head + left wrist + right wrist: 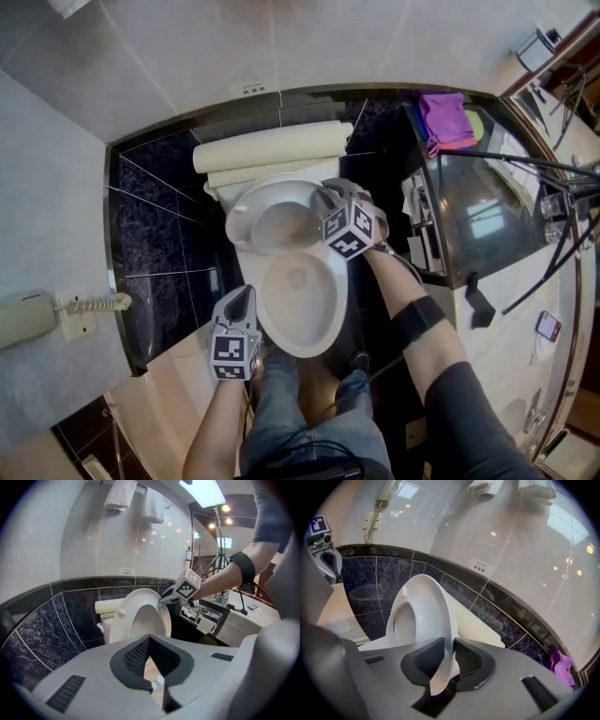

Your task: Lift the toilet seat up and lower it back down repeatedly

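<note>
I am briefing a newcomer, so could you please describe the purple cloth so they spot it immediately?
Find the white toilet against the dark tiled wall, then the counter to its right in the head view. At the counter's far end lies the purple cloth, the only purple thing there.

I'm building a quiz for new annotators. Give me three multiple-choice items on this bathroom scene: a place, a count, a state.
1. Where does the purple cloth lie? A) on the cistern B) on the floor C) on the counter
2. How many towels hang on the wall? A) one B) two C) four
3. What is the right gripper doing? A) shut on the toilet seat B) open, empty C) shut on a phone cord
Answers: C, the head view shows it on the counter's corner; B, two hang side by side in the left gripper view; A, its jaws clamp the raised seat's rim.
</note>
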Motion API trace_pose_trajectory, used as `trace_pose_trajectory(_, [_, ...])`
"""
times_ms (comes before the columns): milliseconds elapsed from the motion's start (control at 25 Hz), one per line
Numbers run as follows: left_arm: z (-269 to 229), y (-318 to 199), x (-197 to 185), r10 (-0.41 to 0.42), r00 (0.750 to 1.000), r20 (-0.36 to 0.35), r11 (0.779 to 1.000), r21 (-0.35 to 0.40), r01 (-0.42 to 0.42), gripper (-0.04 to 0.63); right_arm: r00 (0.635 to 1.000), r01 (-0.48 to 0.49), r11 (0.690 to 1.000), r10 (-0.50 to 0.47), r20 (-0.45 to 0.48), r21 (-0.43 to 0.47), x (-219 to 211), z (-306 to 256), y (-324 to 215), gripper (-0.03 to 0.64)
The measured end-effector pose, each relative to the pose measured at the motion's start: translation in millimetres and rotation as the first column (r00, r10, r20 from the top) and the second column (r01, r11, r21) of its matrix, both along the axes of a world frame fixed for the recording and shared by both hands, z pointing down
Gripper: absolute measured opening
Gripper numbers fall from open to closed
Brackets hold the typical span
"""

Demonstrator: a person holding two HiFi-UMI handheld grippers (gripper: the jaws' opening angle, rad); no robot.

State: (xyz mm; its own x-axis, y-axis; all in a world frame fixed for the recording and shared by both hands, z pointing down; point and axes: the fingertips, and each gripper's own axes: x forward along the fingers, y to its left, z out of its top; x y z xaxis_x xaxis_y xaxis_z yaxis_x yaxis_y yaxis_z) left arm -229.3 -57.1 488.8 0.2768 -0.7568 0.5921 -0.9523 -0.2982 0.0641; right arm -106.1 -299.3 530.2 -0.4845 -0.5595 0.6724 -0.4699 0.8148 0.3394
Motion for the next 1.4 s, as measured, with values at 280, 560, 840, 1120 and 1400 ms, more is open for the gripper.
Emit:
trace_pose_trajectory(280, [18, 11, -3, -0.028, 1.0, -0.005, 0.999, -0.021, 0.028, 0.0, 1.0, 0.013, 1.0, -0.013, -0.024, 0.0, 0, -1, 3, 0.083])
trace_pose_trajectory(560, [32, 30, 17, -0.016, 1.0, -0.015, 0.998, -0.054, 0.015, 0.0, 0.997, 0.059, 0.998, -0.057, -0.056, 0.03, 8, -10, 32, 0.078])
trace_pose_trajectory(840, [57, 54, 35, -0.055, 0.998, -0.027, 0.994, -0.097, 0.052, 0.0, 0.993, 0.103, 0.991, -0.098, -0.061, 0.089, 24, -18, 87, 0.075])
trace_pose_trajectory(1120, [80, 86, 50, -0.153, 0.987, -0.046, 0.982, -0.119, 0.147, 0.0, 0.989, 0.142, 0.98, -0.133, -0.071, 0.14, 40, -16, 142, 0.074])
trace_pose_trajectory(1400, [102, 113, 61, -0.214, 0.975, -0.051, 0.97, -0.127, 0.207, 0.0, 0.973, 0.213, 0.958, -0.191, -0.129, 0.19, 57, -1, 205, 0.075])
